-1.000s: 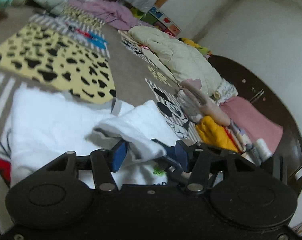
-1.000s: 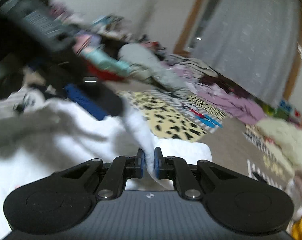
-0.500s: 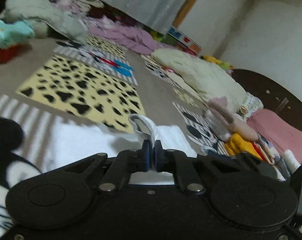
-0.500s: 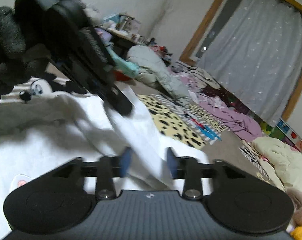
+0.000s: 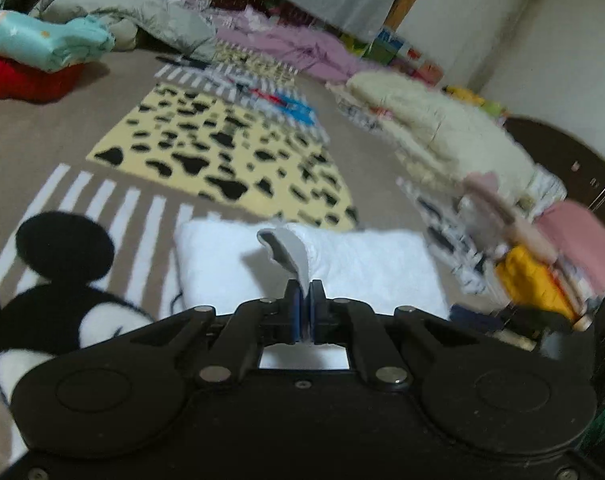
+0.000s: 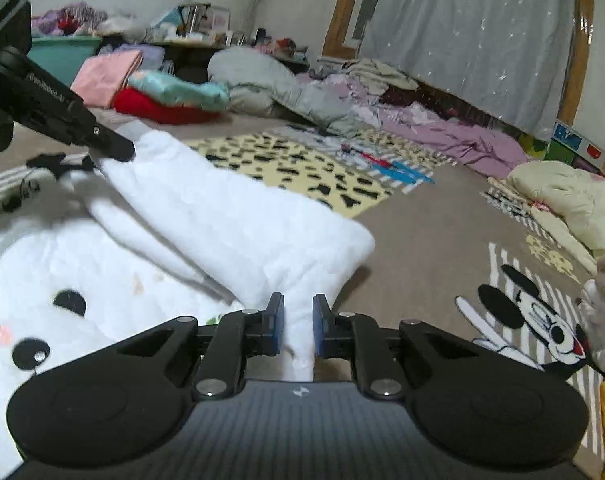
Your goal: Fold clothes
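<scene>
A white fleecy garment (image 6: 230, 220) with a panda face print (image 6: 42, 320) lies on the rug, one half folded over and lifted. My left gripper (image 5: 305, 308) is shut on a thin edge of the white garment (image 5: 342, 264), which stands up grey-white between the blue pads. The right wrist view shows that left gripper (image 6: 114, 148) at upper left, holding the garment's far corner up. My right gripper (image 6: 298, 328) is closing on the near fold, with the white cloth filling the gap between its blue pads.
The brown rug (image 5: 382, 200) carries a yellow spotted patch (image 5: 222, 160) and mouse cartoon figures (image 6: 542, 328). A red and teal clothes stack (image 6: 170, 100), a grey quilt (image 6: 262, 76), purple bedding (image 6: 462, 136) and a cream quilt (image 5: 442, 132) ring the floor.
My left gripper went from open around the cloth to shut on its edge and swung left. My right gripper let go of the cloth, opened wide, then narrowed again on the near fold.
</scene>
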Tool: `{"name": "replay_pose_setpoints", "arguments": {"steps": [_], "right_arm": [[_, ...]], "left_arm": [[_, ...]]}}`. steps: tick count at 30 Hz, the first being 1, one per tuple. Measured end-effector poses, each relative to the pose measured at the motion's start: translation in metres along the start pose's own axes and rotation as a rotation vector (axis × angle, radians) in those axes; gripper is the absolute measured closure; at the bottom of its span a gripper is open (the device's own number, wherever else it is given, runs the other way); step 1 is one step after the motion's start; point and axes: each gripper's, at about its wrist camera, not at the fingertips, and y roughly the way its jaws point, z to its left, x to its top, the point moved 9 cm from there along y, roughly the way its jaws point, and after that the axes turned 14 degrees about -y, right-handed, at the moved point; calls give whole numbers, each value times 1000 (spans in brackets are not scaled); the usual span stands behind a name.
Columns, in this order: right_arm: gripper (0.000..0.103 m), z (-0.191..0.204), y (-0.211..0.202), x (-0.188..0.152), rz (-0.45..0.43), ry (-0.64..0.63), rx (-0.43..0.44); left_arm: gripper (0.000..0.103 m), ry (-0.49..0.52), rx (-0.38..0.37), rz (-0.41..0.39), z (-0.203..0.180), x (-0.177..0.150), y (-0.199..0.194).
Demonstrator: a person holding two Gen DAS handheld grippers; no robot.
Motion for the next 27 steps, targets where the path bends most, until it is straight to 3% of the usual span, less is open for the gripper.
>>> {"name": "replay_pose_setpoints", "arguments": {"steps": [3, 11, 16, 19, 23, 27], "right_arm": [[87, -4, -2, 0, 1, 31, 18], [84, -40, -4, 14, -68, 206, 67], [84, -60, 11, 27, -83, 215, 35], [84, -61, 28, 39, -98, 210, 60], [83, -36, 58, 31, -1, 112, 118], [82, -33, 61, 28, 16, 95, 120]], "left_arm": [[100, 39, 48, 34, 7, -7, 4], [101, 9, -2, 39, 6, -11, -12], [100, 4, 9, 70, 11, -19, -13], [96, 10, 16, 64, 10, -16, -14], [84, 99, 93, -29, 2, -3, -29], [75, 140, 47, -171, -17, 13, -46]]}}
